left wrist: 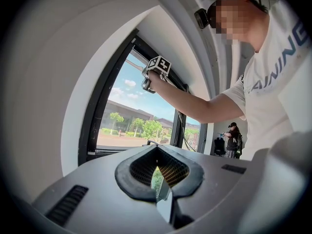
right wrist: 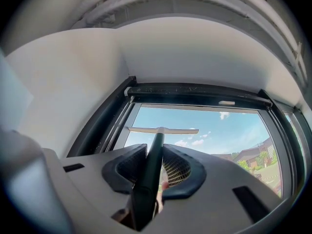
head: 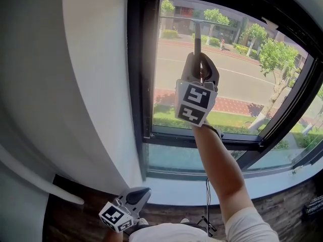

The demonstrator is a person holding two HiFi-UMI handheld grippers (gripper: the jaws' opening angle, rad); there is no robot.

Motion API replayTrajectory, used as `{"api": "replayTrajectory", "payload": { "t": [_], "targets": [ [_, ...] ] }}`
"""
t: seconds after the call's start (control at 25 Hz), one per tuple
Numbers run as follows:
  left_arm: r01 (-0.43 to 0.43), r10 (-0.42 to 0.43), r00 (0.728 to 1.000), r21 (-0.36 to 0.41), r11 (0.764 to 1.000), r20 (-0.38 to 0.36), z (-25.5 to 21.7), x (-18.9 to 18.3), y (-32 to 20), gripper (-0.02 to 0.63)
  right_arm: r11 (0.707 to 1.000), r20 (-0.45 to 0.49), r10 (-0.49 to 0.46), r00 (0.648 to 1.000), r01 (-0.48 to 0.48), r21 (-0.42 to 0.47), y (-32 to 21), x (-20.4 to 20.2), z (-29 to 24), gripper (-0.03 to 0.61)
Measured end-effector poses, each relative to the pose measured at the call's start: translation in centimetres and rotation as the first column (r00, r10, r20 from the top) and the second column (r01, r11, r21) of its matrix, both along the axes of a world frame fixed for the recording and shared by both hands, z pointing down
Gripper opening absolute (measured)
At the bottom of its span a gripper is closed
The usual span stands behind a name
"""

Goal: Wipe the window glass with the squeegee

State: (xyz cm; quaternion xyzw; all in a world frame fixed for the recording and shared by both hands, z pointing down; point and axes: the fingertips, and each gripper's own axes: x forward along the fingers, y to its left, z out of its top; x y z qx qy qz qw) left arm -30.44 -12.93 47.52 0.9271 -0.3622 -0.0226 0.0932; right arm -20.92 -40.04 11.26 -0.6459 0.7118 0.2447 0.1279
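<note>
Up near the top of the clear window glass (head: 237,74) sits the squeegee (head: 197,37), a dark-handled thing with a pale straight blade lying level, just under the black window frame (head: 139,84). The right gripper (head: 200,64) is clamped on its handle, arm stretched way up, and the handle runs straight out between the jaws. Can't really tell if the blade is pressing on the pane. The left gripper (head: 135,198) hangs low by the white wall (head: 91,84), jaws together at the tips with nothing in them.
</note>
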Motion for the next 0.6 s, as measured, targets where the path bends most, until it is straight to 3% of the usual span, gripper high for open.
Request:
{"api": "replayTrajectory", "payload": {
  "t": [0.6],
  "targets": [
    [0.011, -0.011, 1.0, -0.013, 1.0, 0.029, 0.3, -0.1, -0.6, 0.015, 0.994, -0.023, -0.005, 1.0, 0.002, -0.106, 0.9, 0.3, 8.5, 0.098]
  ]
}}
